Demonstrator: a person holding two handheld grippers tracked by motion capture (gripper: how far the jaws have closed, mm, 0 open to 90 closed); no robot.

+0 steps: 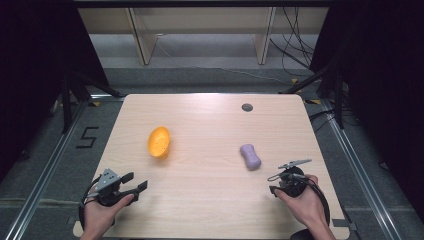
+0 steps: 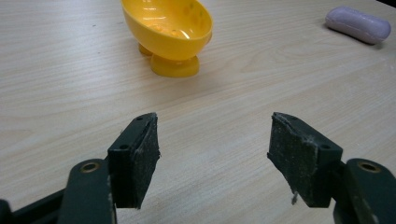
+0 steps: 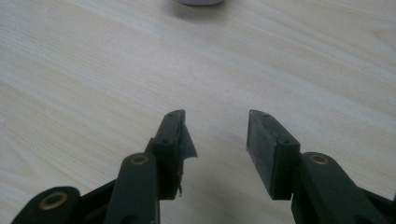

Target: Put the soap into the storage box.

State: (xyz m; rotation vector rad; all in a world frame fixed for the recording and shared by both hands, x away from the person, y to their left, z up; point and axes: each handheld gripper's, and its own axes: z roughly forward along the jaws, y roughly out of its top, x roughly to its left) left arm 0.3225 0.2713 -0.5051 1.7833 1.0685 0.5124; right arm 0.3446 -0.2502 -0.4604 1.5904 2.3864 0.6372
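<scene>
A: Take the yellow soap dish [image 1: 159, 142] as the landmark and go left to right. What sits left of it?

B: The left gripper [image 1: 134, 183], nearer the person and a little left of the dish, well apart from it, close to the table's [image 1: 210, 200] near edge. The person's left hand [image 1: 100, 210] holds it from below. In the left gripper view its jaws stand wide apart over bare wood, nothing between the pads [image 2: 135, 161], and the dish [image 2: 167, 32] stands ahead of them on its foot, tilted, its hollow turned toward the camera.

A: And right of the dish?

B: The lilac soap bar [image 1: 250, 156] lies flat on the table, well right of the dish and slightly nearer the person. The left gripper view catches it [image 2: 358, 24] far off, right of the dish.

A: Farther right still?

B: The right gripper [image 1: 276, 182], held by the right hand [image 1: 305, 205], near the soap bar on its nearer, right-hand side, not touching it. In the right gripper view the jaws show a clear gap, narrower than the left pair's, and grasp nothing; only wood lies between them. The bar's edge [image 3: 200, 2] peeks in at the top, ahead of the jaws.
</scene>
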